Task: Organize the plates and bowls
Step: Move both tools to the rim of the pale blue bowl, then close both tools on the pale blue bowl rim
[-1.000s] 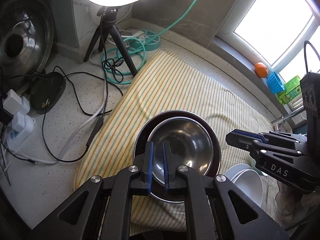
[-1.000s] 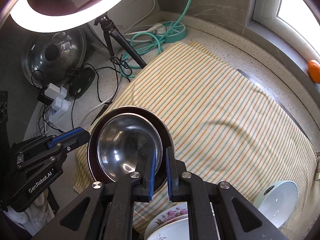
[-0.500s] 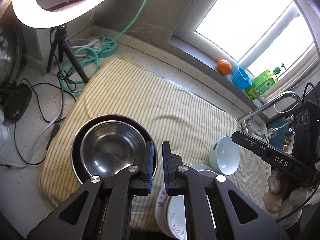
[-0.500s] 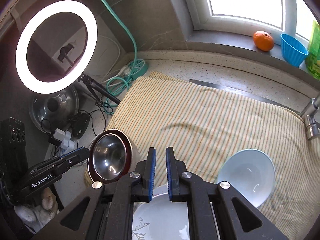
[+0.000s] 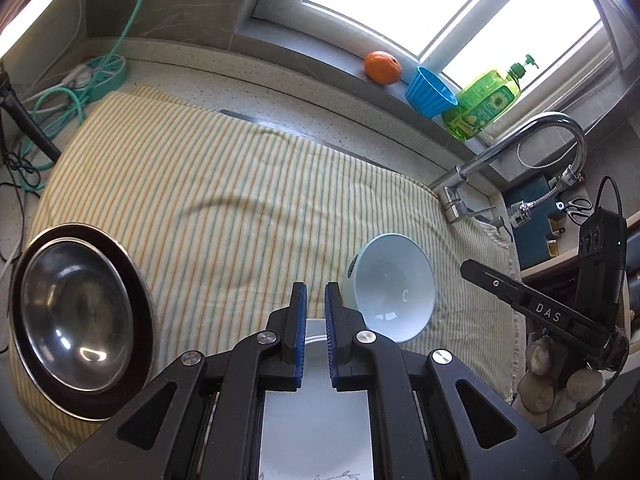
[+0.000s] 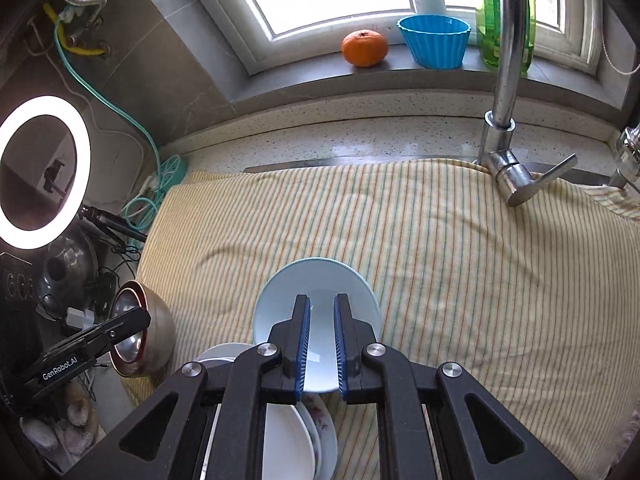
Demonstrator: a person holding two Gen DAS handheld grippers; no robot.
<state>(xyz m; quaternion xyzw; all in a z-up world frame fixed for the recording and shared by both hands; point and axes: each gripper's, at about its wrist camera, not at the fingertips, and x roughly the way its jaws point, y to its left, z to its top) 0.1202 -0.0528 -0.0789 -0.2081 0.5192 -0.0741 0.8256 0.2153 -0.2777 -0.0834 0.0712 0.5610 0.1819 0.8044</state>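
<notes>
A steel bowl (image 5: pixel 76 312) sits nested in a dark red bowl (image 5: pixel 138 300) at the left end of the striped towel (image 5: pixel 224 184). A pale blue bowl (image 5: pixel 394 292) lies tilted toward the right, and stacked white plates (image 5: pixel 316 420) lie just in front of it. My left gripper (image 5: pixel 316 294) hovers over the plates, shut with nothing in it. My right gripper (image 6: pixel 322 306) hangs above the pale blue bowl (image 6: pixel 320 280), shut and holding nothing. In the right wrist view the plates (image 6: pixel 288 432) and the steel bowl (image 6: pixel 132 340) lie lower left, with the left gripper (image 6: pixel 138 318) in front of the steel bowl.
A chrome faucet (image 6: pixel 504 80) rises at the towel's far right. On the window sill are an orange (image 6: pixel 364 48), a blue cup (image 6: pixel 434 46) and a green soap bottle (image 5: pixel 486 102). A ring light (image 6: pixel 40 172), cables and a pot lid (image 6: pixel 64 276) crowd the left.
Both grippers have swung right, away from the steel bowl toward the plates and the pale blue bowl. Both stayed shut, and the dishes have not moved.
</notes>
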